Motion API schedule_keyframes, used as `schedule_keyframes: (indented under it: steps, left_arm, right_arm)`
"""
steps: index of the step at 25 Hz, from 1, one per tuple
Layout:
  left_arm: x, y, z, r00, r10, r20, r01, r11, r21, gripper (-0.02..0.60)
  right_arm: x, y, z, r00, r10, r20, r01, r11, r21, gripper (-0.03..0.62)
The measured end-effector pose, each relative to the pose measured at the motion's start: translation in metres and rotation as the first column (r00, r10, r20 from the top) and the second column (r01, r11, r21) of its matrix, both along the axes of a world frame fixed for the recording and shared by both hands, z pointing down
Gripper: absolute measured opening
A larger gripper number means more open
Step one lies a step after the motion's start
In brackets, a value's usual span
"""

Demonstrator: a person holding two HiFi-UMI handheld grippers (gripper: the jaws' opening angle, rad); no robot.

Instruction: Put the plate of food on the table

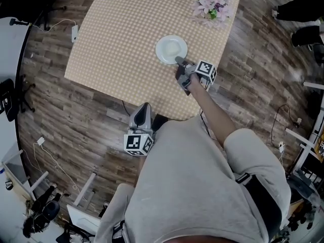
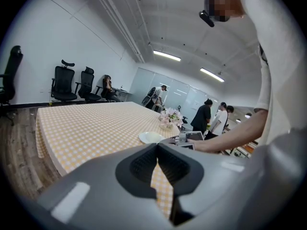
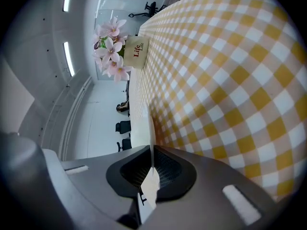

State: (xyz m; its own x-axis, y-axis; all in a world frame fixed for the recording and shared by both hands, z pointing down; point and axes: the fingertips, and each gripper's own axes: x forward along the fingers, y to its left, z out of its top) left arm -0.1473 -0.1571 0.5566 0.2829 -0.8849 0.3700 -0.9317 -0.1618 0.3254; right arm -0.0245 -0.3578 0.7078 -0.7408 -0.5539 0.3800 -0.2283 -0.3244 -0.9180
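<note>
Right gripper (image 3: 152, 150) jaws narrow, pinching rim of plate (image 3: 142, 121), edge-on here. Head view shows it round, flat on table (image 1: 116, 44), held rim toward person. Left gripper (image 2: 157, 150) jaws closed, empty, beside table edge. One plate, one flower bunch (image 1: 212, 5). Card (image 3: 136, 52) only in right gripper view.

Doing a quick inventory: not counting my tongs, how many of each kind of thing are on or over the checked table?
Plate: 1
Flower bunch: 1
Tan box marked Life: 1
Total: 3
</note>
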Motion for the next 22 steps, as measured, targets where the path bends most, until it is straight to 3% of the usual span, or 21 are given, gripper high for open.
schedule_keyframes:
  steps: [13,22]
  left_arm:
    - [0.000,0.000,0.001,1.000,0.006,0.000,-0.006,1.000,0.000,0.009]
    - [0.003,-0.002,-0.001,1.000,0.013,-0.006,-0.013,1.000,0.002,0.009]
  right_arm:
    - [0.001,0.001,0.006,0.998,0.042,0.038,-0.041,0.999,-0.026,0.025]
    - [-0.002,-0.004,-0.010,0.987,0.015,0.162,-0.026,0.998,0.065,0.193]
